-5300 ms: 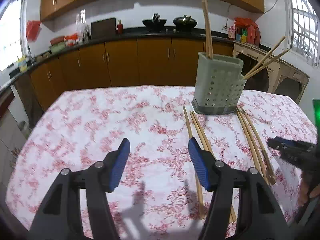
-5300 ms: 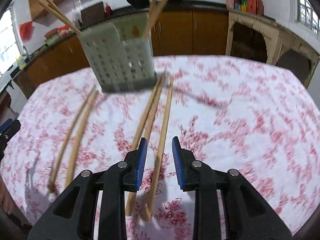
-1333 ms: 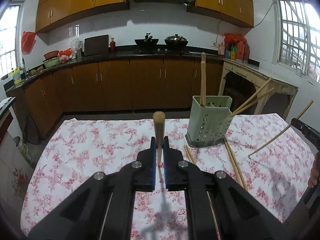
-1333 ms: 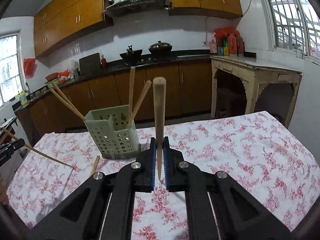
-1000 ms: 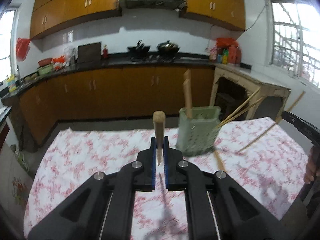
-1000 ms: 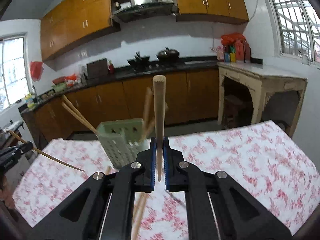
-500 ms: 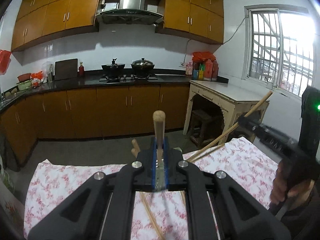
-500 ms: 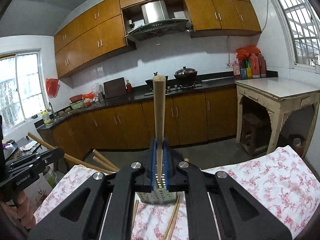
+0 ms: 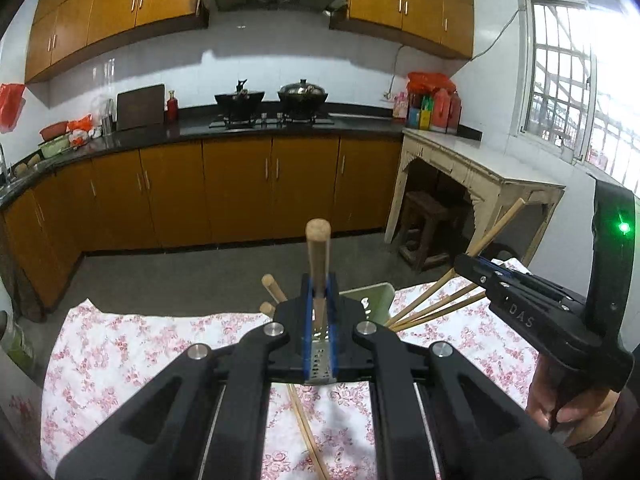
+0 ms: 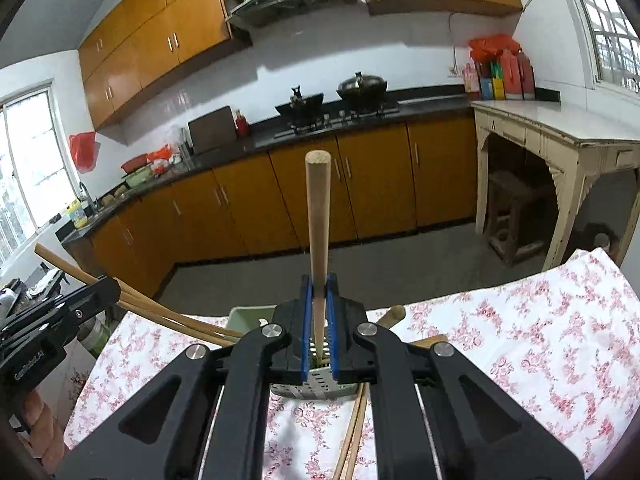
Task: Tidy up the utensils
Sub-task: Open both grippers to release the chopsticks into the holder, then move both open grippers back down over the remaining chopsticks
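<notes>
My left gripper [image 9: 320,312] pinches a chopstick [image 9: 318,256] upright, and my right gripper [image 10: 320,320] pinches a second chopstick [image 10: 319,220] likewise. Both hang over the green utensil holder [image 10: 244,316] on the floral tablecloth [image 10: 540,340], loose chopsticks [image 10: 352,432] lying beside it.

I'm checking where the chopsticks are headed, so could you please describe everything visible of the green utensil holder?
The green utensil holder is a pale green plastic basket with rows of small holes in its walls, standing upright on the floral tablecloth. Both wrist views look down on it from just above, and each gripper's jaws hide most of it; only the rim and a strip of perforated wall show. Several chopsticks lean out of it, and loose ones lie on the cloth at its base.
</notes>
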A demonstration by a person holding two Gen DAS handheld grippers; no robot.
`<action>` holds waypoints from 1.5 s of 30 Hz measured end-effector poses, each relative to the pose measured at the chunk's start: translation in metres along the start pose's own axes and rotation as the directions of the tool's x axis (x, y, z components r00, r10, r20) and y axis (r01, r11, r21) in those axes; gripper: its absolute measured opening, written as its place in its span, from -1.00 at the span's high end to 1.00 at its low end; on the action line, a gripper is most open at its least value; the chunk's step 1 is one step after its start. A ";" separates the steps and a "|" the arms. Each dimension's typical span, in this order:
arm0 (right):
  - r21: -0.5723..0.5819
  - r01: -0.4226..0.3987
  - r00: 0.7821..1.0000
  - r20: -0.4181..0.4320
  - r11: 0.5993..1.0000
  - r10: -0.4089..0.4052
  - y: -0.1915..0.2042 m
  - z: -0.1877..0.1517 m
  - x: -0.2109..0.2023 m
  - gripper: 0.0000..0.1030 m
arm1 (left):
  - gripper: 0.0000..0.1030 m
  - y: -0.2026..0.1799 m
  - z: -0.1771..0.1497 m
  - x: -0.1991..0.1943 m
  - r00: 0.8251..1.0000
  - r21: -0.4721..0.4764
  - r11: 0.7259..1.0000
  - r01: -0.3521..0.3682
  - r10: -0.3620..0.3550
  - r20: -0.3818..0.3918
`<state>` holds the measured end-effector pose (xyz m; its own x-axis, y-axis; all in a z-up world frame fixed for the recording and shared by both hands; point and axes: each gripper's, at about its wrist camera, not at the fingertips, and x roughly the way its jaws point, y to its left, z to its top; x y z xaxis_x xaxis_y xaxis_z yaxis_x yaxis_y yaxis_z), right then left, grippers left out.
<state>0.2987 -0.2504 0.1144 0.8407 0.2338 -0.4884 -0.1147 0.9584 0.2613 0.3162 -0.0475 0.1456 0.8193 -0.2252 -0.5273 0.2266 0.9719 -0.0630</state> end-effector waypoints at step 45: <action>-0.043 0.067 0.938 -0.339 0.997 -0.077 -0.021 -0.193 0.039 0.44 | 0.13 0.055 -0.216 0.003 0.973 -0.103 0.989 -0.110 0.086 -0.217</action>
<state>0.2319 -0.2295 -0.0713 0.6176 0.2007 -0.7604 -0.0811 0.9780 0.1923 0.2177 0.0197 -0.0424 0.7021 -0.1212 -0.7017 0.0799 0.9926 -0.0915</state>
